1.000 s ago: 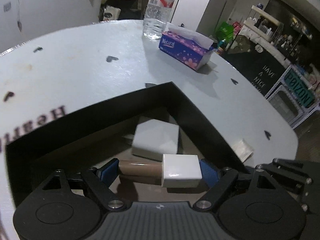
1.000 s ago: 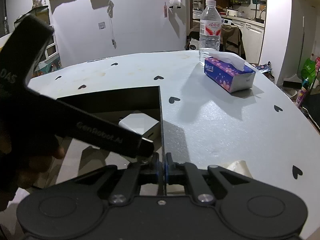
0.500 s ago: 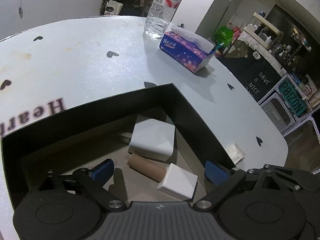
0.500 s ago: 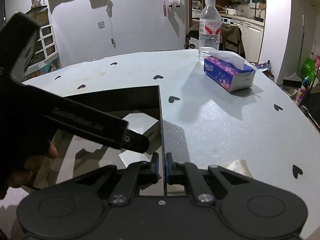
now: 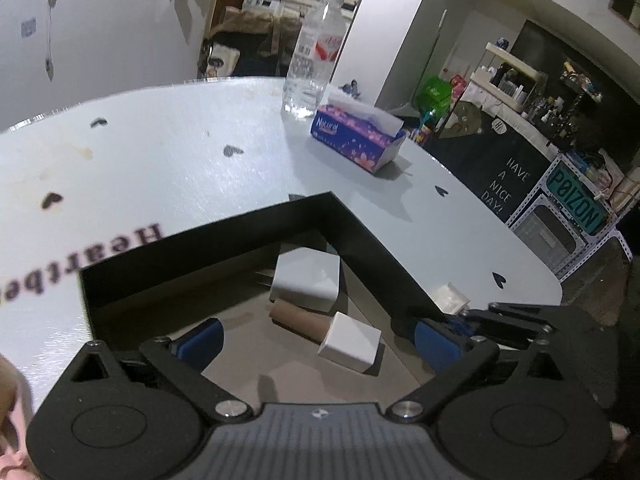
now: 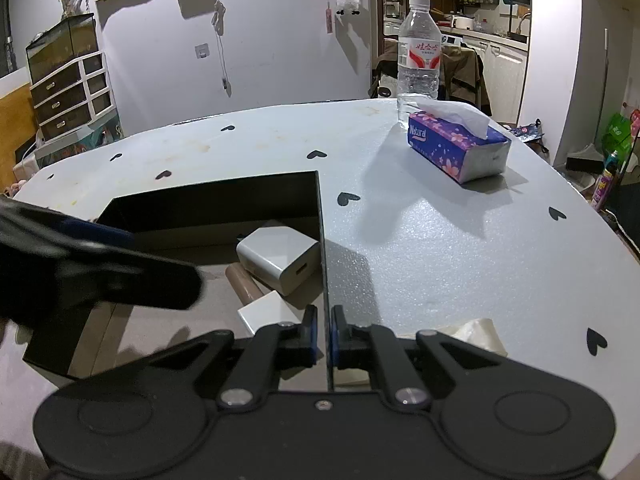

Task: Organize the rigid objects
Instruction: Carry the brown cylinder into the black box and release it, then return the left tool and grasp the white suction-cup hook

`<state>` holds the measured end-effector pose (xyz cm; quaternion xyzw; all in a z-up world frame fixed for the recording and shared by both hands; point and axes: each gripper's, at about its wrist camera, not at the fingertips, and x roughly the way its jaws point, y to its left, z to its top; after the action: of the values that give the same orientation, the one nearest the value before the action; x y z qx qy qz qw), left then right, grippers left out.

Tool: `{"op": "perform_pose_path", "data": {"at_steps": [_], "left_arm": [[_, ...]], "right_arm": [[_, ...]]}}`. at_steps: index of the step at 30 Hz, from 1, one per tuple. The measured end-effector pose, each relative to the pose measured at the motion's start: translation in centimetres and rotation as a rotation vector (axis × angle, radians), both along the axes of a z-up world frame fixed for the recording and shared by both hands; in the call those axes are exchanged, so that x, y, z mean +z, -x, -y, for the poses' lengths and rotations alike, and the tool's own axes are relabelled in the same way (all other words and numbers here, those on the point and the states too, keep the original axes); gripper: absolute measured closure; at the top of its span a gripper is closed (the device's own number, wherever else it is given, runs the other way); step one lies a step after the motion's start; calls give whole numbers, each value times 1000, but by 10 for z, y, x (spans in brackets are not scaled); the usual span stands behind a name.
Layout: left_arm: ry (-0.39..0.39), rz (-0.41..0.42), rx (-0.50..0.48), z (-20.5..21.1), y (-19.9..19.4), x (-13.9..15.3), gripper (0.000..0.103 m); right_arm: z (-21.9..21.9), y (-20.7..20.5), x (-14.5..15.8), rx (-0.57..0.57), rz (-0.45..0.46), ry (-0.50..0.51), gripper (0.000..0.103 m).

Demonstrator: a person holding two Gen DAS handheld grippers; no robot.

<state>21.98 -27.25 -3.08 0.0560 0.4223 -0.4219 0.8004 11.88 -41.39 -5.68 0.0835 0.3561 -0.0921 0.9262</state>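
Our left gripper [image 5: 316,340], jaws just opened, hangs spread above the stamp [image 5: 332,332] in the box [image 5: 360,236]; our right gripper [image 6: 325,334] pinches the box's wall.

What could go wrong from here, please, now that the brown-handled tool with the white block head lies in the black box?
1. The right gripper is shut on the thin side wall of the black box; a tug could tilt the box.
2. The left gripper, whose jaws have just been opening, hangs over the brown-handled tool with the white block head and could knock it.
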Motion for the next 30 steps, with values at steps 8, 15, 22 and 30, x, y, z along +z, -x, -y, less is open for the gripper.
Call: {"op": "perform_pose_path", "data": {"at_steps": [8, 15, 22, 30], "left_arm": [[16, 146, 49, -37, 28, 17, 0], [17, 217, 188, -82, 41, 22, 0], [7, 264, 419, -139, 48, 16, 0], [-38, 248, 651, -195, 51, 0, 0]], "right_arm": [[0, 0, -1, 2, 3, -3, 96], [1, 1, 0, 3, 8, -9, 96], [2, 1, 0, 1, 9, -11, 96], [0, 1, 0, -1, 7, -12, 96]]}}
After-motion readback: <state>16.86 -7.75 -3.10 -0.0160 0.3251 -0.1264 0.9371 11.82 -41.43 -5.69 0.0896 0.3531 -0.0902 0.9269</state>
